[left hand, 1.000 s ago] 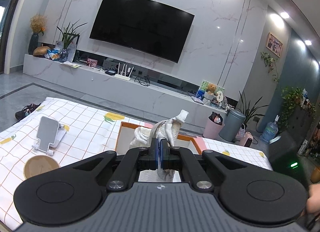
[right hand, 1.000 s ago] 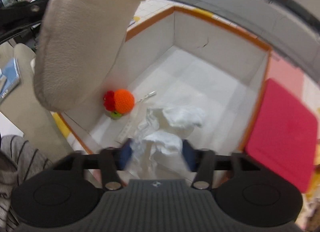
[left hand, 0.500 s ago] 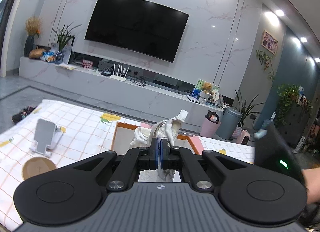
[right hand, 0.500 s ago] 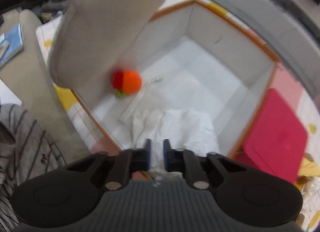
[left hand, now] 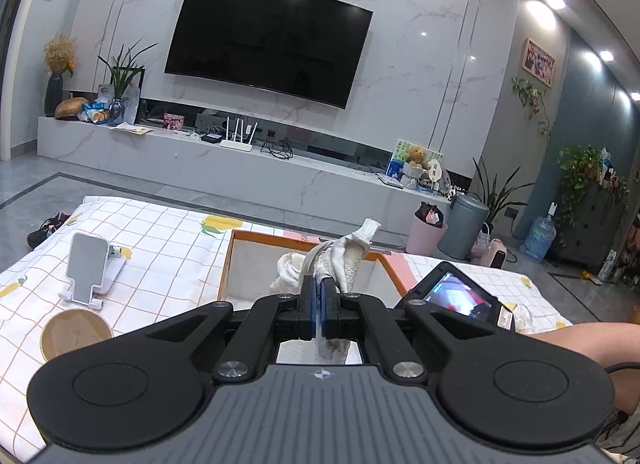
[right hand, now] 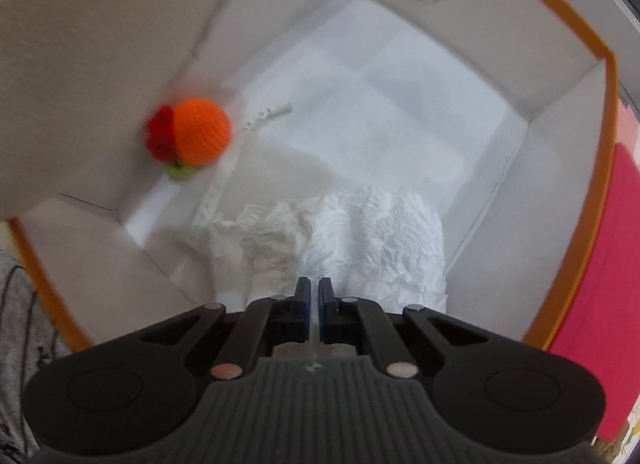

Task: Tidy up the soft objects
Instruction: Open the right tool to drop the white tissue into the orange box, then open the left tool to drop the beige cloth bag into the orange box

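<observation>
My left gripper [left hand: 319, 284] is shut on a cream cloth [left hand: 344, 260], which sticks up past the fingertips above an orange-rimmed white box [left hand: 276, 236]. In the right wrist view my right gripper [right hand: 315, 288] points down into that box [right hand: 552, 168], jaws shut with nothing visible between them. Just beyond its tips, a crumpled white cloth [right hand: 360, 232] lies on the box floor; I cannot tell whether the tips touch it. An orange crocheted ball [right hand: 200, 130] with red and green bits rests by the left wall. A blurred beige soft thing [right hand: 80, 44] fills the upper left, close to the lens.
A red pad [right hand: 616, 264] lies beside the box on the right. On the checked tablecloth [left hand: 160, 256] to the left stand a phone stand [left hand: 90, 268] and a round wooden coaster [left hand: 76, 336]. A small screen [left hand: 456, 296] and a forearm [left hand: 580, 340] are at the right.
The right gripper's jaws went from wide around the white cloth to shut, leaving the cloth on the box floor. The right gripper sank deeper into the box. The left gripper kept its hold.
</observation>
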Demonstrator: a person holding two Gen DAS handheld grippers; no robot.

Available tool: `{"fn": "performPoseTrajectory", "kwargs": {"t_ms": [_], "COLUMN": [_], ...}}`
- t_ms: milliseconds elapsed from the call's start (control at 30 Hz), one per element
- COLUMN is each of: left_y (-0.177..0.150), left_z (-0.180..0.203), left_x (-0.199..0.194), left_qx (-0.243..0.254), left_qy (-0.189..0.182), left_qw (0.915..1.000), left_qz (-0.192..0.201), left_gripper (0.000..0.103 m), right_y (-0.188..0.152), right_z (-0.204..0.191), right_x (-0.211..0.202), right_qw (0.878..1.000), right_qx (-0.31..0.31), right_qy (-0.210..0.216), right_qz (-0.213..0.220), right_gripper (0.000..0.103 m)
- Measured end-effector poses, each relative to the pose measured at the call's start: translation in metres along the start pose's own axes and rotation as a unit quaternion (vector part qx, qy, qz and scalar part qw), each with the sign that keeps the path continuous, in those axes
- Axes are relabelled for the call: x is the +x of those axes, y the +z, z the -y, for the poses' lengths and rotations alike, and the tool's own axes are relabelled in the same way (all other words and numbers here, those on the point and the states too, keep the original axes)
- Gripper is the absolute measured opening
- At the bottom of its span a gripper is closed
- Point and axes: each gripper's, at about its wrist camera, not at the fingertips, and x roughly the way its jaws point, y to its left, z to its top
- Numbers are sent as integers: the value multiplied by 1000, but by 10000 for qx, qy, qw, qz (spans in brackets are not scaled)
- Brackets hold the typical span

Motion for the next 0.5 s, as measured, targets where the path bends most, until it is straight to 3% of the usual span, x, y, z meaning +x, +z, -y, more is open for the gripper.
{"fn": "performPoseTrajectory", "kwargs": {"t_ms": [233,367,500], "left_y": [0,-2,-5], "left_z": [0,-2,6], "left_x": [4,10,18], "left_qx": [-35,-153,-14], "left_qy": [-82,-242,-10], "left_qw": [9996,9981,9975], "left_qz": [-286,-554,-707], "left_gripper": [2,2,2], "right_y": [-4,-28,-54], "right_z": [0,-3,-7], "right_x": [0,-31,-73], "right_qw": [9998,9970,9909], "right_qx": [67,231,215], "right_qy": [-87,175,245], "right_qz": [185,716,1304], "right_gripper": [3,8,8]}}
